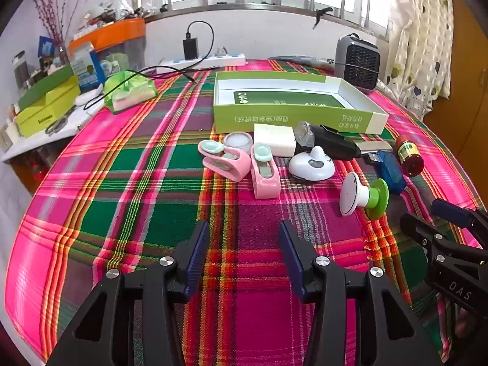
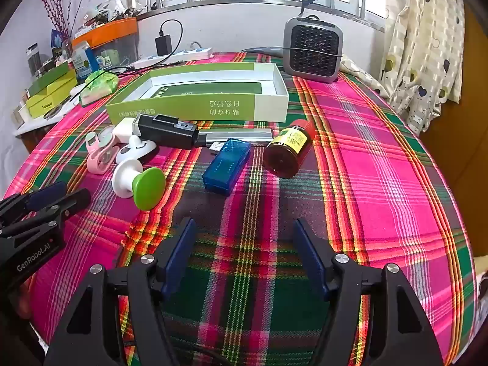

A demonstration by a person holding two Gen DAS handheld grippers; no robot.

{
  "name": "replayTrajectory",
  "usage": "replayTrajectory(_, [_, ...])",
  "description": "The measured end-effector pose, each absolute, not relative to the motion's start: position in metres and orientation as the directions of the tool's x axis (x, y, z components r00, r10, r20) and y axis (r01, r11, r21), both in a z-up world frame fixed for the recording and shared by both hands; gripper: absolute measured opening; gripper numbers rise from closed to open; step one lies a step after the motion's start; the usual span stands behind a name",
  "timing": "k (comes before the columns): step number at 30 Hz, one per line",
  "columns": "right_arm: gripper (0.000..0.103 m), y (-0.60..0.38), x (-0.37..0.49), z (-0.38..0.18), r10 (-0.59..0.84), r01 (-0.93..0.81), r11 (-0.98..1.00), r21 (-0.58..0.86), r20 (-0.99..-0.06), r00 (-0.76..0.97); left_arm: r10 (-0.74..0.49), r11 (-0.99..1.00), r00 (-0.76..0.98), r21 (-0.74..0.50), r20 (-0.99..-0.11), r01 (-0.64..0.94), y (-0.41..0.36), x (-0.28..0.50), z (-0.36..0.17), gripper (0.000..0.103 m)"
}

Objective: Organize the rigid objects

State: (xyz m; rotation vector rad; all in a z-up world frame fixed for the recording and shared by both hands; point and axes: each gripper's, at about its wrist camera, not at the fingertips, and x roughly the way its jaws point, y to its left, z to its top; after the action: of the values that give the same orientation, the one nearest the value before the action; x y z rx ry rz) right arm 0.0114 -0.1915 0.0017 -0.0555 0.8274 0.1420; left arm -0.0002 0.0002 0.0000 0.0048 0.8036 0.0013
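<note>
Clutter of small rigid items, pink clips (image 1: 241,164), blue case (image 2: 227,164) and brown jar (image 2: 288,152) among them, lies on a plaid cloth (image 1: 137,183) under a barred window, ahead of both grippers (image 1: 244,259) (image 2: 244,259), whose fingers gape wide, empty. Behind sits an open green box (image 1: 292,116), a heater (image 2: 312,50) beyond.

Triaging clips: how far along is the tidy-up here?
Barely begun. Done: nothing; the open green-and-white cardboard box holds only its green printed insert. In hand: nothing; the left gripper and right gripper hover with jaws open and empty. Left: everything still on the plaid cloth, including the two pink plastic clips, blue translucent USB device, amber jar with red lid and black bike light.
</note>
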Motion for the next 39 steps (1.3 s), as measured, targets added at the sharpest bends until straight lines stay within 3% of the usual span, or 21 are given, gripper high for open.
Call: replayTrajectory(39, [0.066,-0.1901,0.011,0.0016,0.106,-0.148,0.989,0.009,-0.737,0.667,0.012,1.0,0.702,0.016,-0.712,-0.001,-0.0028,-0.005,-0.0006,0.046])
